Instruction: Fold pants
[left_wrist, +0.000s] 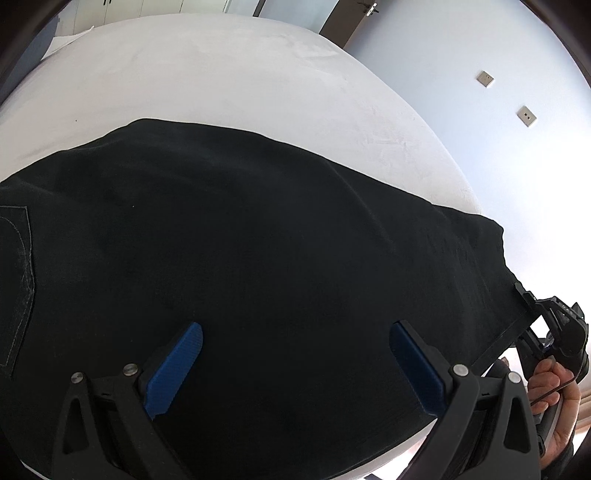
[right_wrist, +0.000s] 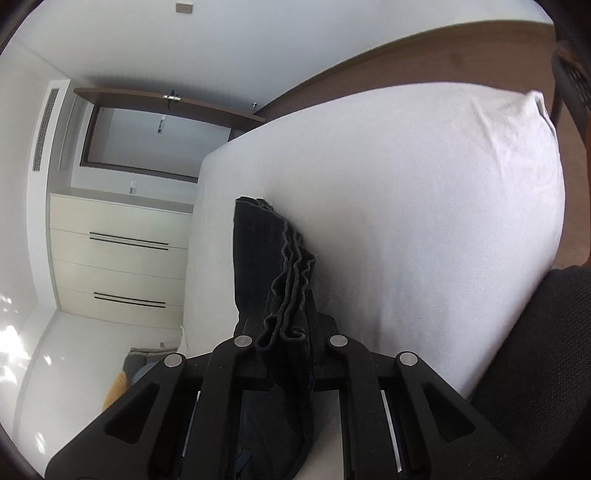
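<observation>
Lying flat across the near edge of the white bed (left_wrist: 221, 74), the black pants (left_wrist: 258, 240) are ready for a fold. The right gripper (right_wrist: 286, 343) has its jaws clamped on the bunched hems (presumably to carry the legs over), while the left gripper (left_wrist: 295, 362) hovers wide open above the cloth, gripping nothing.

1. Between my left gripper (left_wrist: 295, 365) fingers nothing stands; only the black pants (left_wrist: 240, 240) lie flat beneath.
2. Upper half of the left view: bare white bed (left_wrist: 221, 81), open to cross.
3. Lower right there: my right gripper (left_wrist: 554, 332) and hand (left_wrist: 554, 391) block.
4. Right view, left side: drawers (right_wrist: 118, 266) beside the bed edge.
</observation>
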